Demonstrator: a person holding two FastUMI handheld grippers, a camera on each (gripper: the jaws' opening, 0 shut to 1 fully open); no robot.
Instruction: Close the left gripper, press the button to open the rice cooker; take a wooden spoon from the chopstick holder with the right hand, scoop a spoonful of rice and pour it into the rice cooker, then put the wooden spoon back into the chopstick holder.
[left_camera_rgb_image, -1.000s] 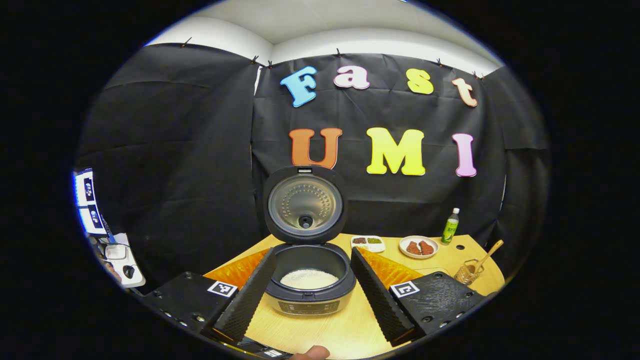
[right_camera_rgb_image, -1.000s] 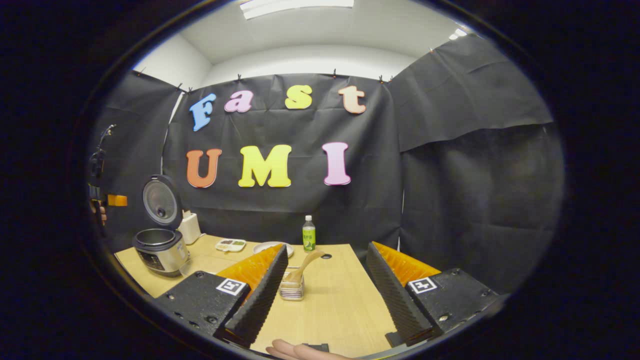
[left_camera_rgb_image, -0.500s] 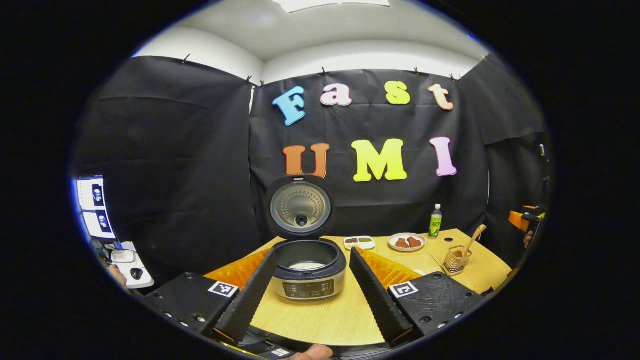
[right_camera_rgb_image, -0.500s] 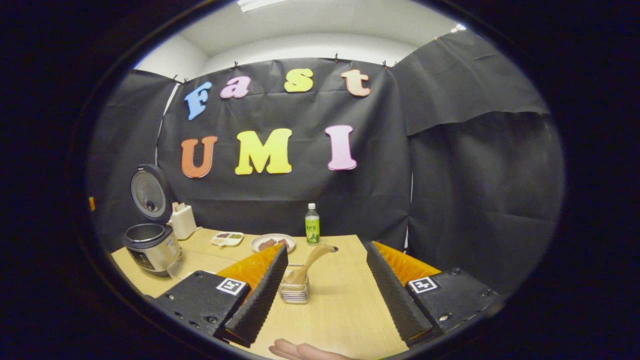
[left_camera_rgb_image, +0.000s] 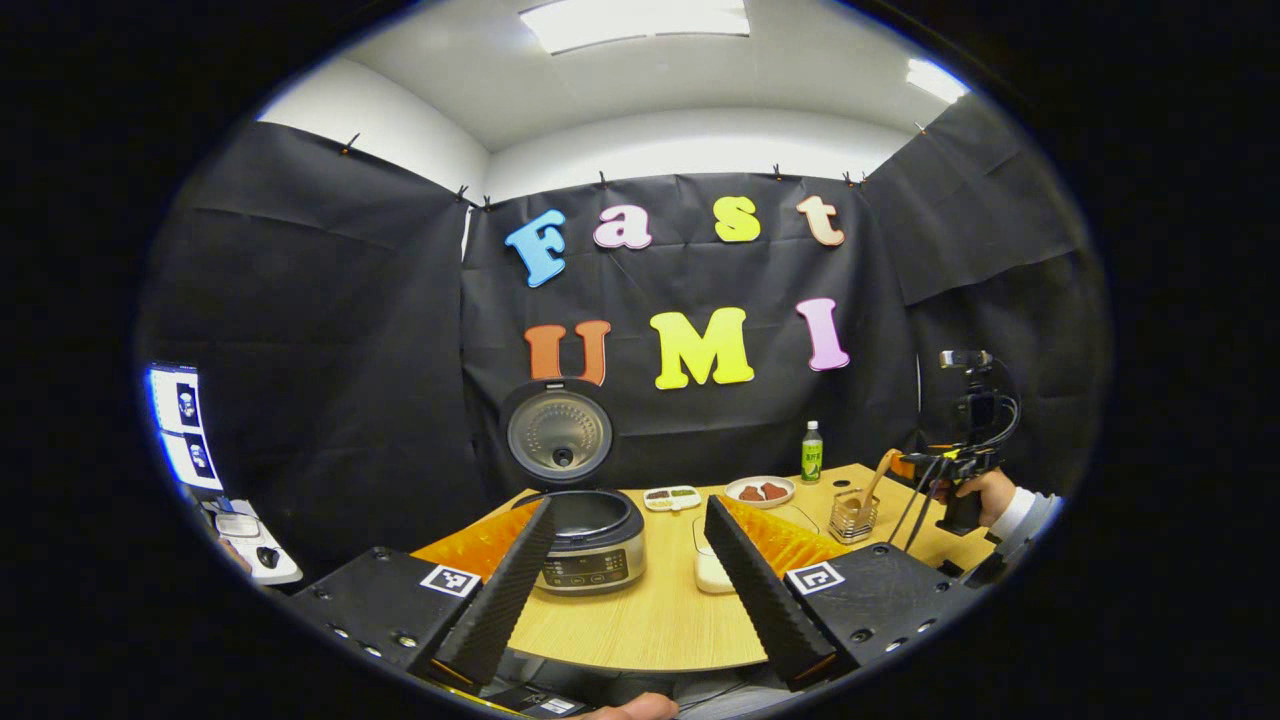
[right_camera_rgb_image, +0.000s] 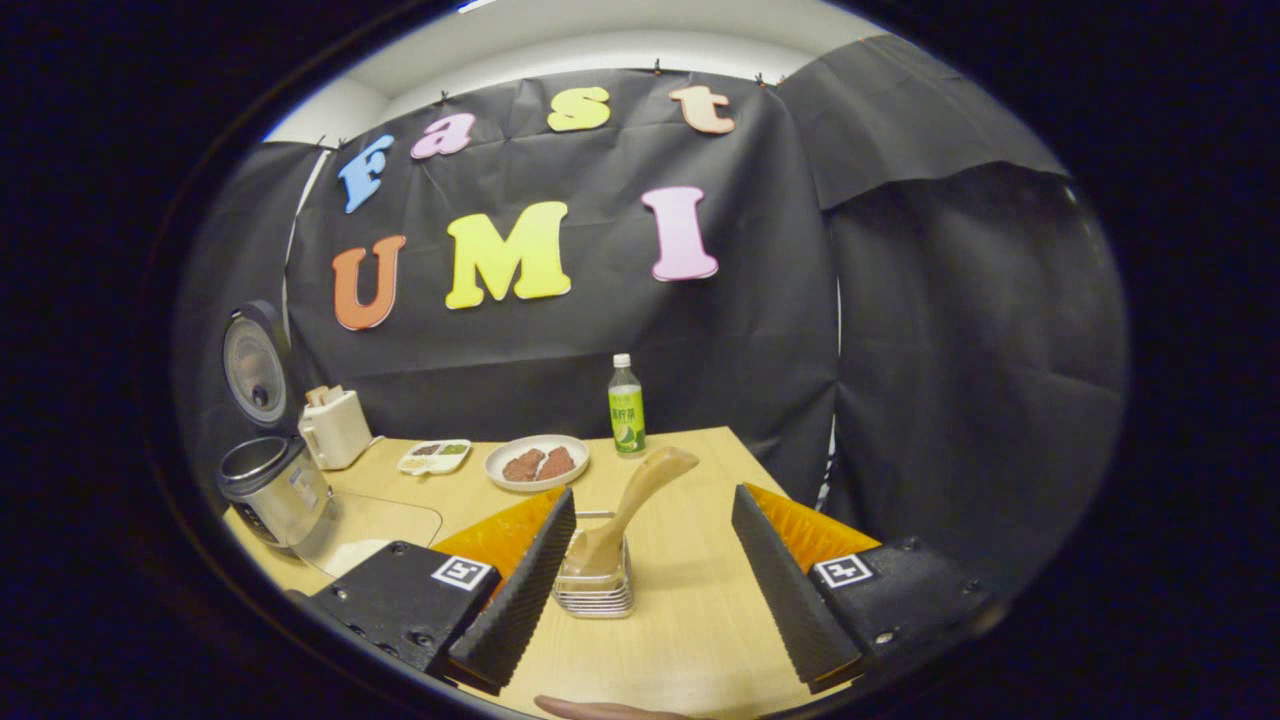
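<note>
While the rice cooker (left_camera_rgb_image: 585, 535) stands open, the right tool (right_camera_rgb_image: 650, 580) (fingers spread, empty) faces the wooden spoon (right_camera_rgb_image: 625, 515).

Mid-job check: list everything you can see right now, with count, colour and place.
rice cooker: 1, silver and black, lid up, table's left
wooden spoon: 1, tan, standing in chopstick holder
chopstick holder: 1, wire, table's right
plate: 1, white, holding brown food, at the back
divided dish: 1, white, beside plate
bottle: 1, green, by the wall
white box: 1, behind cooker
table: 1, light wood
left tool: open, empty
right tool: open, empty, near spoon
</note>
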